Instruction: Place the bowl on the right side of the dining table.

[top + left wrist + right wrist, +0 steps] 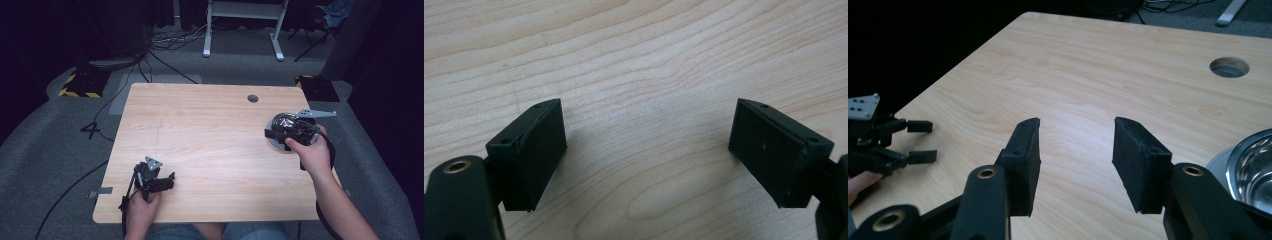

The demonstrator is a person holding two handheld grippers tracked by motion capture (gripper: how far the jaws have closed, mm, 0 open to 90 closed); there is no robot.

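Near the front-left corner of the pale wooden desk [210,125], the left black two-jaw gripper [162,181] rests with jaws spread wide over bare wood. The desk's middle lies open up to the round cable hole [253,98] at the back edge. By the right edge, the right black gripper [1075,160], jaws apart and empty, sits above a shiny steel bowl [1255,167]; its contents cannot be made out.
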